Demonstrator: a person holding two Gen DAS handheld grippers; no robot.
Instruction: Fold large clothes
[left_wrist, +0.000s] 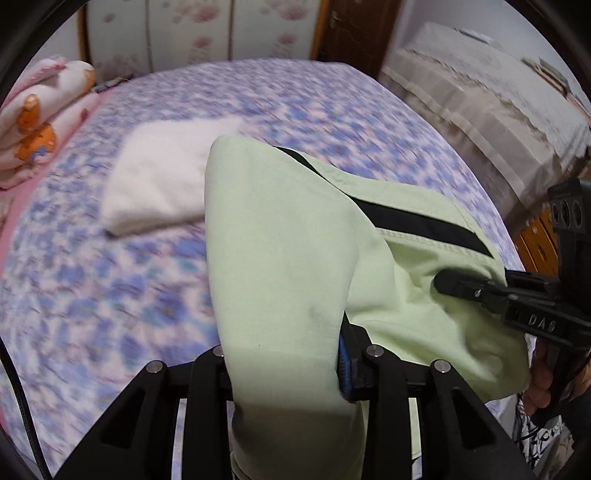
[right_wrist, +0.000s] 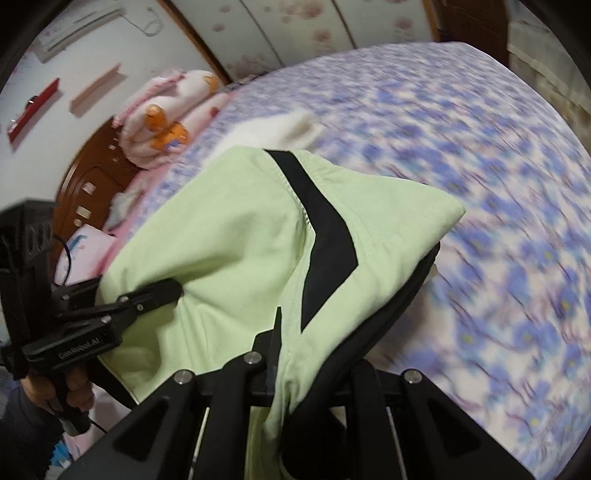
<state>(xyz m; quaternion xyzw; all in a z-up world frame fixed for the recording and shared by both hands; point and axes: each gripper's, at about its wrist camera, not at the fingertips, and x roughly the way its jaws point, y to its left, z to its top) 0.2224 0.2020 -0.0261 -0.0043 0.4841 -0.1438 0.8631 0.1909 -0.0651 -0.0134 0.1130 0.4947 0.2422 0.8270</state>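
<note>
A light green garment (left_wrist: 295, 240) with a black stripe hangs bunched above the bed, held up by both grippers. My left gripper (left_wrist: 284, 354) is shut on a thick fold of it at the bottom of the left wrist view; the cloth covers the fingertips. My right gripper (left_wrist: 443, 284) pinches the same garment from the right edge. In the right wrist view the garment (right_wrist: 229, 236) drapes over my right gripper (right_wrist: 317, 354), which is shut on its dark-lined edge. My left gripper (right_wrist: 173, 290) clamps the cloth at the left, with a hand on its handle.
A bed with a blue floral sheet (left_wrist: 110, 295) lies below. A folded white cloth (left_wrist: 155, 184) rests on it behind the garment. Rolled pink blankets (left_wrist: 40, 122) sit at the far left, by a wooden headboard (right_wrist: 92, 181). Beige-covered furniture (left_wrist: 480, 110) stands to the right.
</note>
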